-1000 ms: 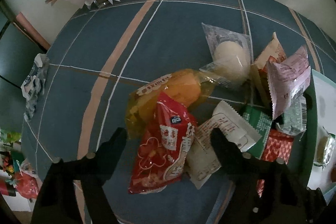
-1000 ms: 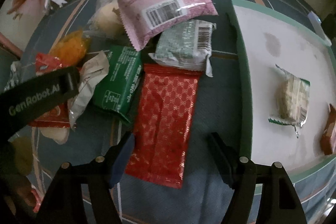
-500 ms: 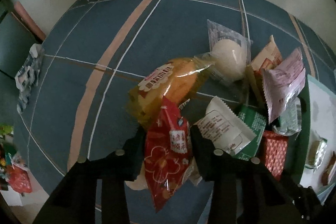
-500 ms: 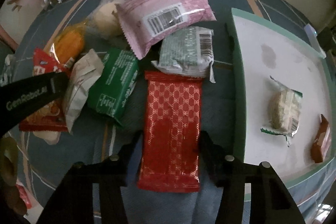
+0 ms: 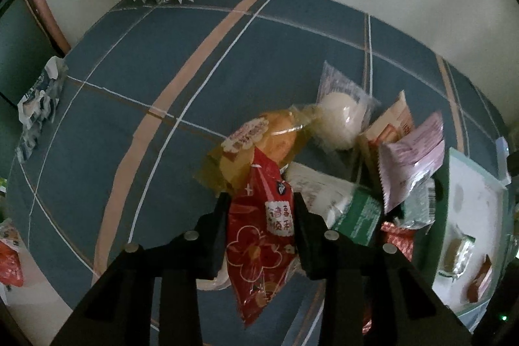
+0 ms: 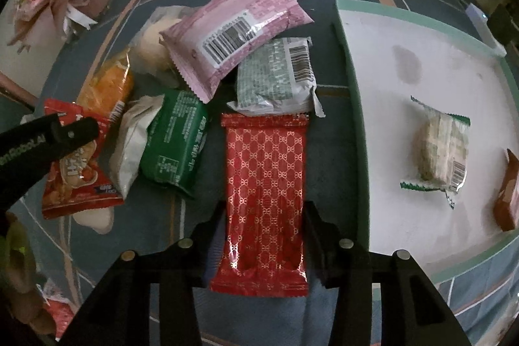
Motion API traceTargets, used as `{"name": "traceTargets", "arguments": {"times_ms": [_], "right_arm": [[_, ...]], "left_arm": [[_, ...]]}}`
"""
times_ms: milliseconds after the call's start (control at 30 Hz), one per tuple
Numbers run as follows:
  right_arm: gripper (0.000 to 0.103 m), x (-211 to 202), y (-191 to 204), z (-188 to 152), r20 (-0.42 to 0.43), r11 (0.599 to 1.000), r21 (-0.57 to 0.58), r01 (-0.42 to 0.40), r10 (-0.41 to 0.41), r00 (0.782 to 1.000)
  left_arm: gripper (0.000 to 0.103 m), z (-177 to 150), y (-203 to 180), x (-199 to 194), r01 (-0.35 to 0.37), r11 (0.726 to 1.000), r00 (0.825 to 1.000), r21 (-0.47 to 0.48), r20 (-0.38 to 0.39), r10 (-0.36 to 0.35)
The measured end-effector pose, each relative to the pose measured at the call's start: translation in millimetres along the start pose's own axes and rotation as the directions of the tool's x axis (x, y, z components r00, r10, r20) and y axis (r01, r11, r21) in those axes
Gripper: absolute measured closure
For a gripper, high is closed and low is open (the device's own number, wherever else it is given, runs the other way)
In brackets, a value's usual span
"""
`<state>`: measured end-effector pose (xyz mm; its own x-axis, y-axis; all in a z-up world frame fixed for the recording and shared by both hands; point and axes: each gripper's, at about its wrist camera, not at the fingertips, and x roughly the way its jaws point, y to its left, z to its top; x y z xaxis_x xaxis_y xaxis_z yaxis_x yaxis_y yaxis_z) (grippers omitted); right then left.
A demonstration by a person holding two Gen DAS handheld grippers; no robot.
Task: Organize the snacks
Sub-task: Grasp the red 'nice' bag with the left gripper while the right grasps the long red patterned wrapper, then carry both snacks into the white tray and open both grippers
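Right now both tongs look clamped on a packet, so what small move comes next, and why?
Probably lift the right tongs slightly and carry the long red patterned foil packet toward the white tray with the green rim. Both tongs have just been closing and now pinch their packets; the left tongs grip the red flower-printed snack bag, which overlaps others, so it can wait.
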<state>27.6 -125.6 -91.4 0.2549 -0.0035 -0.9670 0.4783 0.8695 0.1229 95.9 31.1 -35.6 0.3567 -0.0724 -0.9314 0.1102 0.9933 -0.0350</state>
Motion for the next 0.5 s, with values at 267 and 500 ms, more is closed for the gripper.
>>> {"name": "traceTargets", "arguments": {"times_ms": [267,500], "right_arm": [[0.055,-32,-14,-1,0.018,0.999,0.016,-0.028,0.028,0.999],[0.055,-57,-19,-2,0.064,0.998,0.015,-0.062,0.061,0.996]], "left_arm": [[0.066,3,3,-22,0.043,0.999,0.998,-0.027,0.051,-0.041],[0.066,5,5,-37,0.07,0.997,0.993,-0.042,0.094,-0.066]]}}
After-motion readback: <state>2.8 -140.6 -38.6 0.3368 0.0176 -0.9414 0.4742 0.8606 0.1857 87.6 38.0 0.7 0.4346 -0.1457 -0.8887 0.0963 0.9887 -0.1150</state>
